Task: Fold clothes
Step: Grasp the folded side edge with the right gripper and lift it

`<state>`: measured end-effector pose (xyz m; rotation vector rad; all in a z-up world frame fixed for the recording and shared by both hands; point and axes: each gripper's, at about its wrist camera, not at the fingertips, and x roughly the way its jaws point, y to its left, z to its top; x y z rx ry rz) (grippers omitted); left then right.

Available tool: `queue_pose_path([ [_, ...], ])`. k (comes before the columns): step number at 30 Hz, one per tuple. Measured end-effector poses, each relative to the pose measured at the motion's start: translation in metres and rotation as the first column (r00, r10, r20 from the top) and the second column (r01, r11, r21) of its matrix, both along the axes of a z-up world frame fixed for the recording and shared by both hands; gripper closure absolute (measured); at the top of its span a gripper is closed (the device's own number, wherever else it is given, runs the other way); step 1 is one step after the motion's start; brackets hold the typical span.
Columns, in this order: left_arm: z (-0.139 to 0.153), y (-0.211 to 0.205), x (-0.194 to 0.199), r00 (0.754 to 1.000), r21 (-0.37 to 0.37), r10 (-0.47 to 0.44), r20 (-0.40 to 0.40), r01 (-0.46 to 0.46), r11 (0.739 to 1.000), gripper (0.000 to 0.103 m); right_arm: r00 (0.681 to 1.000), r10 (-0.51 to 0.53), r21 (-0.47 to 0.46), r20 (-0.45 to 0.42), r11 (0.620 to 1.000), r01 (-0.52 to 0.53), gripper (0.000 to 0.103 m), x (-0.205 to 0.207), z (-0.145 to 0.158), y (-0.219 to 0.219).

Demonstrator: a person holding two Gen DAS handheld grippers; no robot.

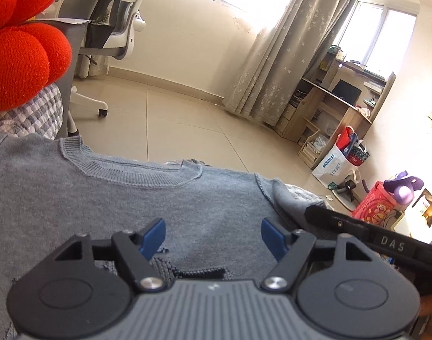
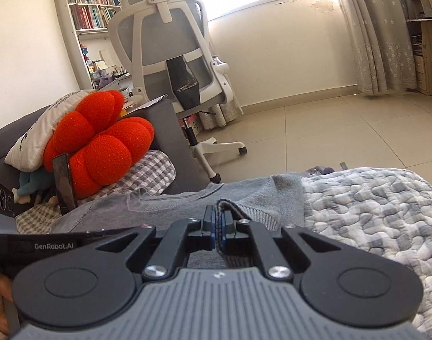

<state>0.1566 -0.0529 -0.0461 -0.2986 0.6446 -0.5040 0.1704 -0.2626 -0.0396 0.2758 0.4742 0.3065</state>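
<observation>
A grey knitted sweater (image 1: 125, 206) lies spread flat, its ribbed round neckline (image 1: 122, 170) facing the far edge. My left gripper (image 1: 213, 238) hovers over the sweater's body, open, and its blue pads (image 1: 155, 236) stand well apart with nothing pinched between them. In the right wrist view the sweater (image 2: 173, 201) stretches ahead, and my right gripper (image 2: 217, 222) is shut on a ribbed grey edge of it (image 2: 230, 209), which is folded up out of the jaws. The right gripper's black body (image 1: 386, 243) shows at the right of the left wrist view.
A grey-and-white quilted cover (image 2: 372, 212) lies under and right of the sweater. An orange pumpkin cushion (image 2: 102, 147) and a white pillow (image 2: 34, 138) sit at the left. A white office chair (image 2: 170, 56) stands beyond on the tiled floor (image 1: 187, 119). Bags (image 1: 343, 155) and wooden shelves (image 1: 329, 107) are at the far right.
</observation>
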Motion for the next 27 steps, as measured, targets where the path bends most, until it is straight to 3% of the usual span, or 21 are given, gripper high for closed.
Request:
queue_pose_path([
  [9, -0.006, 0.011, 0.004, 0.998, -0.112, 0.019, -0.056, -0.025, 0.993, 0.037, 0.992, 0.101, -0.047, -0.076, 0.993, -0.105, 0.097, 0.013, -0.013, 0.027],
  [13, -0.009, 0.009, 0.003, 0.998, -0.113, 0.012, -0.060, -0.019, 0.993, 0.037, 0.984, 0.129, -0.047, -0.123, 0.990, -0.136, 0.087, 0.016, -0.021, 0.034],
  [19, -0.010, 0.014, 0.004, 0.999, -0.149, 0.005, -0.052, -0.013, 0.989, 0.037, 0.972, 0.212, 0.000, -0.101, 0.977, -0.213, 0.087, 0.011, -0.019, 0.035],
  [24, -0.011, 0.022, 0.006, 0.998, -0.210, 0.000, -0.062, -0.013, 0.978, 0.037, 0.951, 0.301, 0.049, -0.074, 0.953, -0.298, 0.066, -0.001, -0.012, 0.033],
  [27, -0.013, 0.021, 0.005, 0.998, -0.223, -0.015, -0.064, 0.000, 0.975, 0.037, 0.954, 0.295, 0.053, -0.043, 0.955, -0.293, 0.065, -0.009, -0.006, 0.025],
])
